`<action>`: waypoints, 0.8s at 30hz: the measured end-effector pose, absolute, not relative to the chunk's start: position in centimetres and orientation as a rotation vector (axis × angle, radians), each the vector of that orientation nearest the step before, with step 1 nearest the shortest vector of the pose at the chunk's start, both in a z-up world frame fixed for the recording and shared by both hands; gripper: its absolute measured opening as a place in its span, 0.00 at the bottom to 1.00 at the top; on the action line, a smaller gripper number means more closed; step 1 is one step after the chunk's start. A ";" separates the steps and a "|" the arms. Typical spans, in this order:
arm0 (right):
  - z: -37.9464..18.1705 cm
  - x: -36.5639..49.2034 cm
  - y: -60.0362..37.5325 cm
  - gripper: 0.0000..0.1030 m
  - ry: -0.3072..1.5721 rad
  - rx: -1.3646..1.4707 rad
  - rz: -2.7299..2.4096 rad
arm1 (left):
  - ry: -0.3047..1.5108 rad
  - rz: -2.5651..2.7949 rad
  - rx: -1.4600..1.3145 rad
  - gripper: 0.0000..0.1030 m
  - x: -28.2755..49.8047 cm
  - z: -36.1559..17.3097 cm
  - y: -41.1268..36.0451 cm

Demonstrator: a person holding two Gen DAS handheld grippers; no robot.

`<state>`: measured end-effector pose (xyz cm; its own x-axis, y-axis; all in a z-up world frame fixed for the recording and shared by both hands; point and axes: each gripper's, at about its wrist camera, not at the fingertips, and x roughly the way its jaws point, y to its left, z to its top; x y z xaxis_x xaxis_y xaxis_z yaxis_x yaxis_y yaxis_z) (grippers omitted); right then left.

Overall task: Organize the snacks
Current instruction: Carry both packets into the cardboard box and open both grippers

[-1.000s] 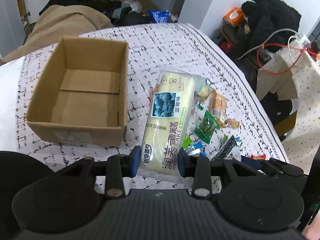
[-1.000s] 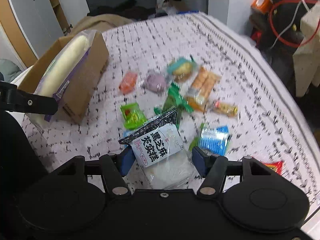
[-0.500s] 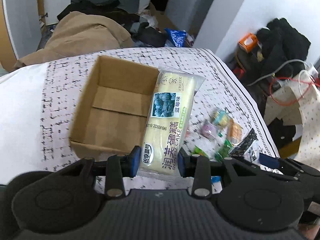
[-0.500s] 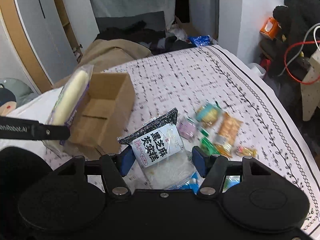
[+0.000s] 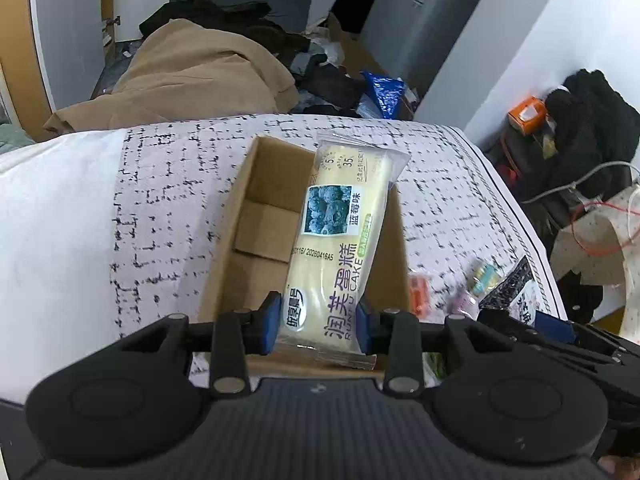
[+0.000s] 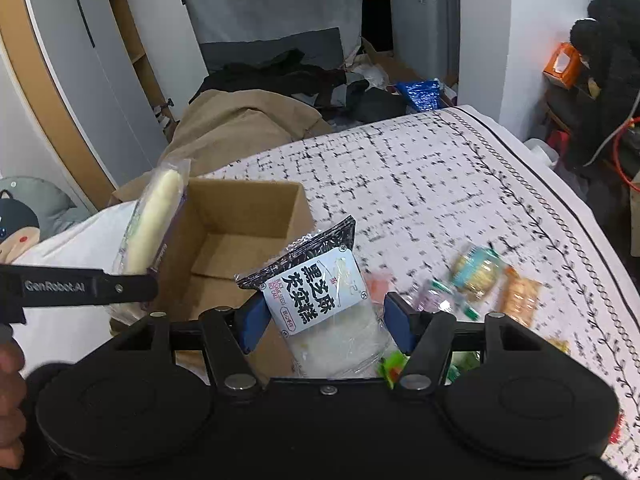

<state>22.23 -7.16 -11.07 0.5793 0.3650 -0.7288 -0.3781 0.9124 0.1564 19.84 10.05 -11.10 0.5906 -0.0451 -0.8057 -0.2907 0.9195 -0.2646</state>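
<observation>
My left gripper (image 5: 318,328) is shut on a long pale yellow blueberry cake packet (image 5: 340,240), held above the open cardboard box (image 5: 248,232). From the right wrist view the same packet (image 6: 154,224) hangs over the box's (image 6: 240,216) left wall. My right gripper (image 6: 320,320) is shut on a black sesame rice cake packet (image 6: 316,280), just right of the box's near corner. Several small wrapped snacks (image 6: 480,276) lie loose on the patterned cloth to the right, blurred.
The box stands on a bed with a white cloth printed in black (image 6: 420,184). Beyond the bed lie a tan coat (image 5: 200,68), dark clothes and a blue bag (image 5: 384,88). Cables and dark items (image 5: 584,128) crowd the right side. A hand (image 6: 10,392) holds the left gripper.
Both grippers have moved left toward the box with their packets. The cake packet, earlier over the loose snacks, now hangs above the box. The sesame packet has come beside the box.
</observation>
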 end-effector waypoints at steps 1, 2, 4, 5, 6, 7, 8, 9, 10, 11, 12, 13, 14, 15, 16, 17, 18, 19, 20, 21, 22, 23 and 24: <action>-11.1 22.5 -6.8 0.58 0.847 -0.015 0.437 | 0.936 0.149 -0.395 0.36 20.1 -11.2 10.4; -11.1 22.9 -6.3 0.58 0.847 -0.013 0.439 | 0.938 0.150 -0.397 0.36 20.4 -11.4 10.7; -11.3 23.6 -5.7 0.58 0.847 -0.005 0.443 | 0.944 0.149 -0.400 0.36 21.0 -11.7 11.2; -11.3 24.0 -5.3 0.58 0.847 0.000 0.446 | 0.946 0.148 -0.401 0.36 21.4 -11.9 11.4; -11.4 24.3 -5.0 0.58 0.848 0.003 0.447 | 0.948 0.146 -0.402 0.36 21.7 -12.1 11.5; -11.5 24.7 -4.7 0.58 0.849 0.004 0.448 | 0.949 0.148 -0.402 0.36 21.9 -12.2 11.6; -11.5 25.0 -4.3 0.58 0.850 0.006 0.447 | 0.950 0.150 -0.404 0.36 22.2 -12.4 11.8; -11.6 25.2 -4.0 0.58 0.853 0.009 0.446 | 0.952 0.151 -0.406 0.36 22.4 -12.6 11.9; -11.7 25.5 -3.7 0.58 0.856 0.011 0.445 | 0.954 0.153 -0.408 0.36 22.6 -12.8 12.1; -11.8 25.8 -3.4 0.58 0.859 0.014 0.445 | 0.955 0.153 -0.411 0.36 22.9 -12.9 12.2; -11.9 26.1 -3.1 0.58 0.862 0.016 0.446 | 0.954 0.153 -0.411 0.36 23.0 -13.1 12.3; -12.1 26.4 -2.7 0.58 0.865 0.018 0.449 | 0.952 0.153 -0.411 0.36 23.1 -13.1 12.4; -12.1 26.5 -2.4 0.58 0.867 0.020 0.451 | 0.953 0.155 -0.410 0.37 23.3 -13.2 12.5; -12.2 26.7 -2.1 0.58 0.869 0.022 0.454 | 0.955 0.158 -0.407 0.37 23.4 -13.3 12.6; -12.2 26.9 -1.8 0.58 0.869 0.024 0.457 | 0.956 0.159 -0.405 0.37 23.6 -13.3 12.6; -12.2 27.1 -1.6 0.58 0.869 0.028 0.460 | 0.956 0.169 -0.400 0.39 23.7 -13.3 12.7; -12.2 27.3 -1.4 0.58 0.867 0.033 0.461 | 0.954 0.175 -0.394 0.39 23.8 -13.3 12.7; -12.1 27.5 -1.2 0.58 0.864 0.038 0.462 | 0.946 0.182 -0.385 0.40 23.8 -13.1 12.8; -12.0 27.8 -1.1 0.58 0.860 0.046 0.460 | 0.941 0.185 -0.380 0.41 23.8 -13.0 12.8; -11.9 28.0 -1.0 0.58 0.858 0.054 0.459 | 0.937 0.187 -0.382 0.42 23.7 -12.8 12.9; -11.9 28.2 -0.9 0.58 0.857 0.064 0.456 | 0.935 0.186 -0.391 0.43 23.6 -12.7 13.1; -11.7 28.5 -0.9 0.59 0.854 0.077 0.457 | 0.934 0.187 -0.399 0.44 23.5 -12.6 13.2; -11.6 28.7 -0.8 0.62 0.849 0.091 0.464 | 0.933 0.190 -0.400 0.45 23.4 -12.5 13.3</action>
